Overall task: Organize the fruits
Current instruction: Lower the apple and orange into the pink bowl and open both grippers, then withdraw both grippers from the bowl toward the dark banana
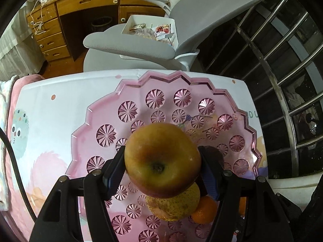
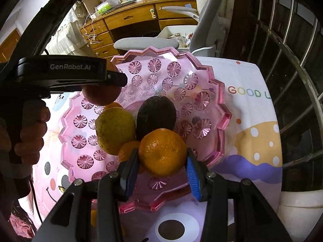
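A pink scalloped plastic tray [image 1: 201, 84] [image 2: 214, 92] sits on a cartoon-print cloth. My left gripper [image 1: 162, 161] is shut on a red-yellow apple [image 1: 161, 159] held above the tray; the apple also shows in the right wrist view [image 2: 101, 96]. Under it lie a yellow pear [image 1: 175, 207] [image 2: 115, 129] and a small orange [image 1: 205, 209]. My right gripper [image 2: 162, 161] is shut on an orange [image 2: 162, 151] over the tray's near side. A dark avocado [image 2: 155, 115] and another small orange [image 2: 128, 151] lie in the tray.
A grey office chair [image 1: 141, 46] carrying a white bin [image 1: 151, 28] stands beyond the table. A wooden desk [image 1: 84, 6] is further back. Metal window bars [image 1: 282, 76] run along the right side. The table's far edge [image 1: 113, 72] is close behind the tray.
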The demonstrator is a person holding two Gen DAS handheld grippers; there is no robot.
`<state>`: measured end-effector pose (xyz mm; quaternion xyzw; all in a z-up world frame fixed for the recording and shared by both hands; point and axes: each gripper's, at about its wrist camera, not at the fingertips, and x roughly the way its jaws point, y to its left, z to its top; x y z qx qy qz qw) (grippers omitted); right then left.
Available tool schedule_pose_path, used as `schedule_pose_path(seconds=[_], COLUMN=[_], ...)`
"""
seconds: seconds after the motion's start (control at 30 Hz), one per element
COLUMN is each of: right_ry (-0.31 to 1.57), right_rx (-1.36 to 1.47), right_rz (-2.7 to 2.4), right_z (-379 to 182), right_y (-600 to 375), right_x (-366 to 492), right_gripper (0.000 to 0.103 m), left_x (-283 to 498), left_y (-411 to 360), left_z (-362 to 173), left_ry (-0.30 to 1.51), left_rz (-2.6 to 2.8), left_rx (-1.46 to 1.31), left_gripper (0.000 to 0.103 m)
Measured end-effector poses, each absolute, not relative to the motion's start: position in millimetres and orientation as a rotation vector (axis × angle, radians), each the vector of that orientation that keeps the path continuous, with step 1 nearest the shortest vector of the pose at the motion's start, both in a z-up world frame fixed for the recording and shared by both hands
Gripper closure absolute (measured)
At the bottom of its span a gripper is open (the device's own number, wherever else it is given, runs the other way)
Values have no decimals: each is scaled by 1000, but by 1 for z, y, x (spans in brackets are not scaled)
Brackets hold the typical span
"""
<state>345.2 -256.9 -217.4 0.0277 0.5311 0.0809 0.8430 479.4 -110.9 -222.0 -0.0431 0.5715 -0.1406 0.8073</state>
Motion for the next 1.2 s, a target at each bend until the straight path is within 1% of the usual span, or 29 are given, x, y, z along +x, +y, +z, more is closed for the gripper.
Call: schedule_pose_path(seconds=[0.1, 0.13, 0.17, 0.23, 0.27, 0.3, 0.47, 0.7, 1.2], right_ry=[1131, 1130, 1125, 1110, 1101, 1094, 1069, 1031, 1036], right_rx=[67, 67, 68, 69, 67, 65, 67, 69, 94], right_rz=[170, 170, 173, 177, 174, 171, 159, 145, 251], right_z=[-218, -217, -216, -211, -208, -206, -193, -171, -126], right_y=[-256, -256, -256, -257, -257, -257, -258, -259, -253], right_x=[346, 346, 345, 344, 342, 341, 330, 304, 247], right_gripper=[58, 57, 56, 50, 47, 47, 46, 46, 46], left_x=[481, 481, 480, 477, 475, 474, 462, 423, 286], left_y=[-110, -109, -107, -105, -105, -105, -99, -88, -33], left_z=[-226, -225, -223, -213, -209, -205, -187, -157, -111], left_ry=[1249, 1248, 1236, 1204, 1194, 1191, 1167, 1142, 1120], left_rz=[-290, -289, -291, -300, -305, -308, -302, -287, -136], left_rx=[-103, -110, -121, -128, -119, -112, -141, -144, -242], left_gripper=[36, 34, 26, 15, 14, 14, 14, 14, 14])
